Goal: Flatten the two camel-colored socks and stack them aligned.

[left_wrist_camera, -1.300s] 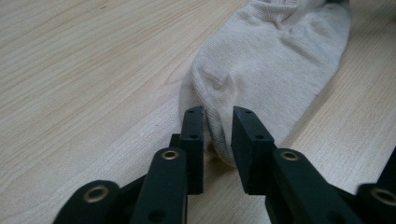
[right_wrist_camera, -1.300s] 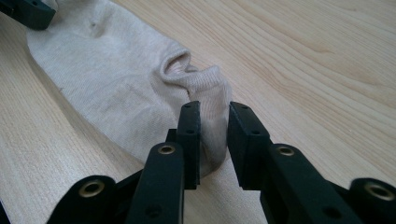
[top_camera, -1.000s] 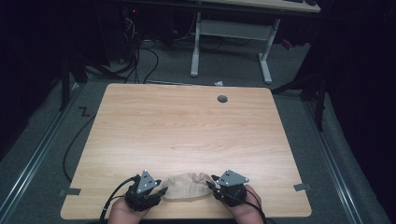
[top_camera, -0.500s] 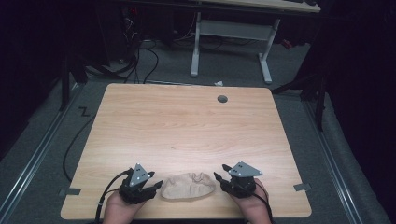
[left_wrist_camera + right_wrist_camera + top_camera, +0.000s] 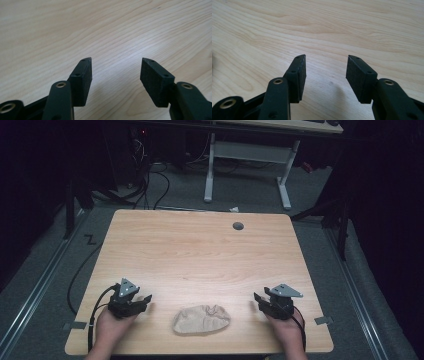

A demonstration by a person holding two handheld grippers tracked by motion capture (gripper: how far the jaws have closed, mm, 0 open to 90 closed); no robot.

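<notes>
- I count one beige cloth bundle (image 5: 201,319), crumpled into a low oval, lying on the wooden table (image 5: 200,255) near its front edge, roughly midway between my two tools.
- I count two grippers. The left gripper (image 5: 146,299) sits low over the table to the left of the bundle, well apart from it, with a hand (image 5: 111,326) behind it.
- Its jaws have just been opening and now stand wide; in the left gripper view (image 5: 116,68) I see bare wood grain between the two black pads (image 5: 84,77), nothing held.
- The right gripper (image 5: 258,298) is on the other side of the bundle, also well apart from it, with the second hand (image 5: 285,330) behind it.
- Its jaws have likewise just been opening and stand wide; the right gripper view (image 5: 326,66) shows bare table between them.
- One round dark grommet hole (image 5: 238,226) sits near the table's far edge.
- Two grey tape patches (image 5: 324,320) mark the floor, one beside each front corner.
</notes>
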